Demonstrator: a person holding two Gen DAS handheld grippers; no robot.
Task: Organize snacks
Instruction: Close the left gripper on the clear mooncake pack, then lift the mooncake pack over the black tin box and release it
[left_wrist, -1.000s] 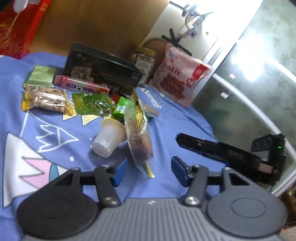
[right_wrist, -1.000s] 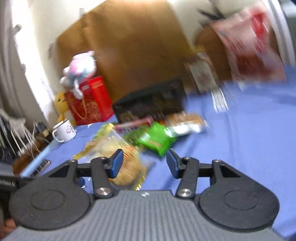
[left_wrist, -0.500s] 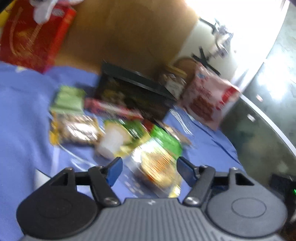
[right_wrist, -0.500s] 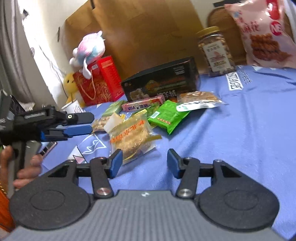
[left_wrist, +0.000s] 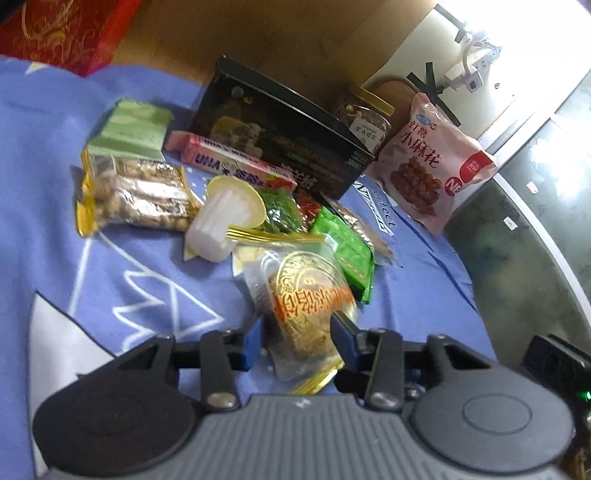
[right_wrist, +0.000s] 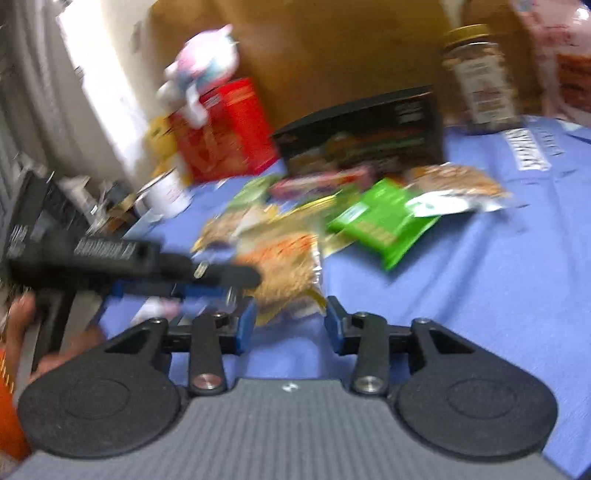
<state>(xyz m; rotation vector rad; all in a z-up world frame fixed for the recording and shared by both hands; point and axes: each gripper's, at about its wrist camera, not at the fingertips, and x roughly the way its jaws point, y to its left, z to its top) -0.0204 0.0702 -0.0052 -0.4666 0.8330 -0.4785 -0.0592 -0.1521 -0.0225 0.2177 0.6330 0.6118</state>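
Observation:
A clear packet with a gold round cake and orange print (left_wrist: 306, 306) lies on the blue cloth (left_wrist: 55, 236). My left gripper (left_wrist: 297, 341) is open, its blue fingers on either side of the packet's near end. The same packet shows in the right wrist view (right_wrist: 284, 266), blurred. My right gripper (right_wrist: 290, 325) is open and empty just short of it. The left gripper (right_wrist: 155, 269) reaches in from the left there. Beyond lie a white cup on its side (left_wrist: 221, 218), a green packet (left_wrist: 347, 251), a nut packet (left_wrist: 136, 195) and a pink bar (left_wrist: 236, 166).
A black box (left_wrist: 280, 140), a jar (left_wrist: 369, 118) and a pink snack bag (left_wrist: 432, 166) stand at the back. A red box (right_wrist: 221, 133) with a plush toy and a mug (right_wrist: 166, 192) are on the left. The table edge curves at the right (left_wrist: 554, 266).
The left gripper has moved forward so its fingers now straddle the cake packet. The right gripper has moved closer to the packet. The right view has become blurred.

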